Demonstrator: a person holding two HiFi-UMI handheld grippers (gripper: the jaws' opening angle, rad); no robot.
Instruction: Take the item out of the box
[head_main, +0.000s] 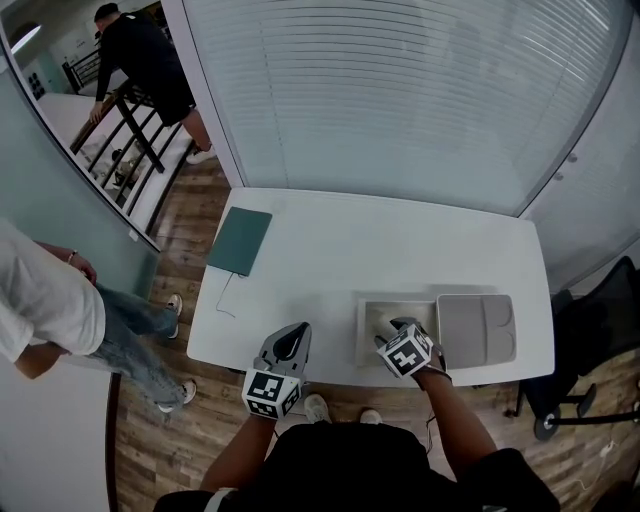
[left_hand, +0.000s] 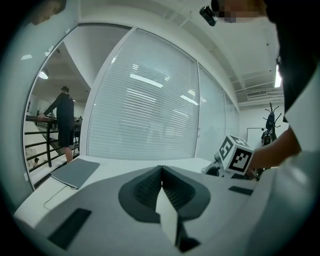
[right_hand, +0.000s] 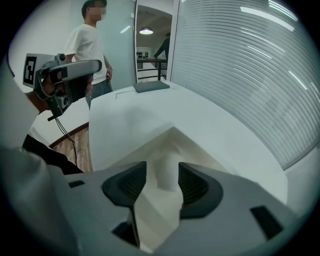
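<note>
The box (head_main: 368, 312) stands open on the white surface (head_main: 400, 250), at the near edge and closer to the right near corner than to the left one. It is a shallow, pale cream tray with straight walls. Its lid (head_main: 476, 326), a greyer flat piece, lies touching it on the right side. The item (right_hand: 168, 167) is inside the box, in the part toward the box's near left corner. It looks like a small off-white thing with a rounded, smooth top, almost the same colour as the lining around it, so its outline is weak and I cannot tell its exact shape. The right tongs (right_hand: 162, 179) point steeply down into the box and stand wide. The item is between the two dark ribbed pads, but a narrow gap shows on each side and the pads do not press on it. The left tongs (left_hand: 161, 175) are held nearly level above the near edge of the surface, left of the box and apart from it. Their jaws are closed together with nothing between them. Near the far left corner lies a flat dark green case (head_main: 240, 240), and a thin cable (head_main: 228, 296) runs from it toward the left edge.
</note>
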